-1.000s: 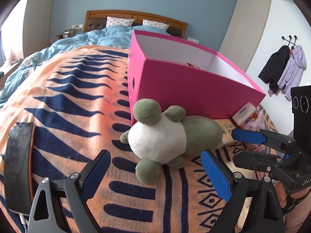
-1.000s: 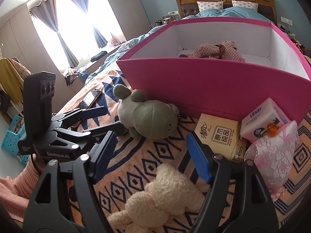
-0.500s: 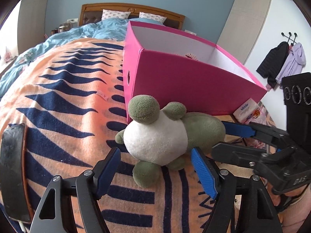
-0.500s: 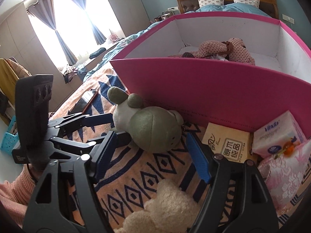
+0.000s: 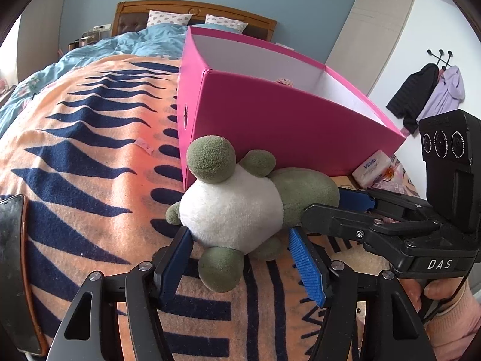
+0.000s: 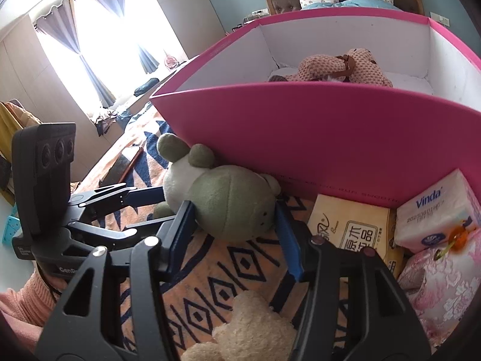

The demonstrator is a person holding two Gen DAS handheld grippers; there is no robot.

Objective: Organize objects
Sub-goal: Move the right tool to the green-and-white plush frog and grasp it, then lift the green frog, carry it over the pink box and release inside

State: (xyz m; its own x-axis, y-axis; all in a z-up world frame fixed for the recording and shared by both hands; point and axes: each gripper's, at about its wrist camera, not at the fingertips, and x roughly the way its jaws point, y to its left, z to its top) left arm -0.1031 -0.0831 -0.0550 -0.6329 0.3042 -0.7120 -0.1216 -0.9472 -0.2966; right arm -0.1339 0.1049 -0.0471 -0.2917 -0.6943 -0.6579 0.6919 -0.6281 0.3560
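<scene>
Both grippers have narrowed around the green and white plush toy (image 5: pixel 237 207) since a second ago, and their jaws are closing at this moment. Nearest the left camera, the left gripper (image 5: pixel 239 242) is flanking the toy's white belly and lower legs; its left pad is touching the belly, while its right pad is standing just beside the toy. From the other side, the right gripper (image 6: pixel 231 213) is bracketing the toy's green head, with both pads pressing its sides. A cream plush (image 6: pixel 255 328) is lying on the blanket below the right gripper. The toy is lying on the patterned blanket (image 5: pixel 90 162) of the bed, touching the near wall of the pink box (image 5: pixel 285 132). Beside it to the right, a tan tissue pack (image 6: pixel 351 225), a white tissue pack (image 6: pixel 433 213) and a pink floral pouch (image 6: pixel 436 282) are sitting against the box. A brown knitted plush (image 6: pixel 339 66) is lying inside the box. Farther back, pillows (image 5: pixel 168 18) are resting at the headboard.
</scene>
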